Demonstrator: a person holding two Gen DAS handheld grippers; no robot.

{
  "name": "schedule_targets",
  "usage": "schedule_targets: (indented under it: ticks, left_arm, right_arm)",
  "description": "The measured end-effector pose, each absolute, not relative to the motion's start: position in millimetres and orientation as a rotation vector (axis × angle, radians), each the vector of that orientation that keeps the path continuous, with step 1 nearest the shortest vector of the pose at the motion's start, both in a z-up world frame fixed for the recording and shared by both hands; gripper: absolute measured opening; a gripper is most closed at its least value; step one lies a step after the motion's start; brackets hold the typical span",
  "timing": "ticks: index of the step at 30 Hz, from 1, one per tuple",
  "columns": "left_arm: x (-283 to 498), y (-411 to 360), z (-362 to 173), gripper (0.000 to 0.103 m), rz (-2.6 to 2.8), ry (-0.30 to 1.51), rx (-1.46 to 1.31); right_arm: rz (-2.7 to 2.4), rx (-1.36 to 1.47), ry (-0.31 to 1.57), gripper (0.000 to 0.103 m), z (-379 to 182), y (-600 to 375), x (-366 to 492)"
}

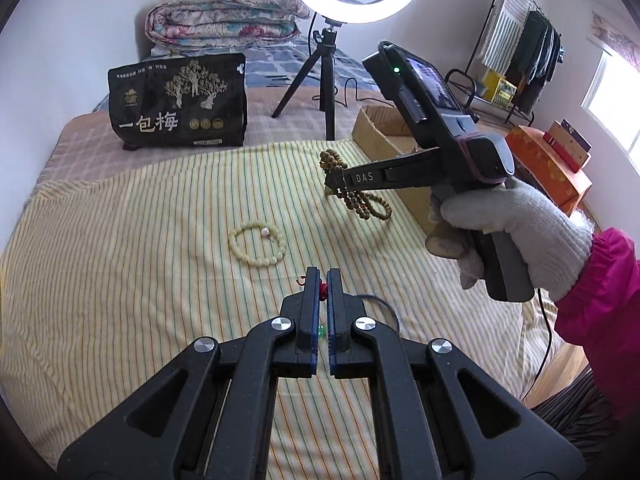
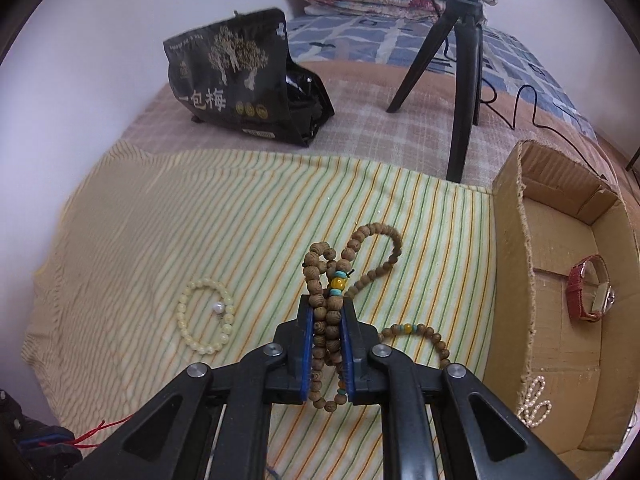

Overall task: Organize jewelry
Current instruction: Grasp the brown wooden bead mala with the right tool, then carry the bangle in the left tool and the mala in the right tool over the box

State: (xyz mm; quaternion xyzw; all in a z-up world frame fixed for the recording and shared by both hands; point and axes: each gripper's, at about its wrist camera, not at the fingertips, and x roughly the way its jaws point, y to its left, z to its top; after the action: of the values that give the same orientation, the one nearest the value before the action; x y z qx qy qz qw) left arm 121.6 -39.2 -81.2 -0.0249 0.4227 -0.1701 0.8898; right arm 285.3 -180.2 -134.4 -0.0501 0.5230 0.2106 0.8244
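My left gripper is shut on a thin red cord, and a green bead shows below its pads. My right gripper is shut on a long strand of brown wooden beads, whose loops hang down to the striped cloth. The left wrist view shows the same right gripper, held by a white-gloved hand, with the wooden beads dangling above the cloth. A cream bead bracelet lies flat on the cloth, and it shows as the cream bracelet left of my right gripper.
At the right stands an open cardboard box holding a red-strapped watch and a pearl strand. Behind the cloth are a black snack bag, a ring-light tripod and folded quilts. A cable trails past the tripod.
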Motion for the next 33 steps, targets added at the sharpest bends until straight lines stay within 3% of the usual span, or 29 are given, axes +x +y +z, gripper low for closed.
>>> schedule_targets:
  ticks: [33]
  left_arm:
    - [130, -51, -34, 0.001, -0.376, 0.749, -0.104]
  right_arm:
    - [0.482, 0.005, 0.902, 0.010, -41, -215, 257]
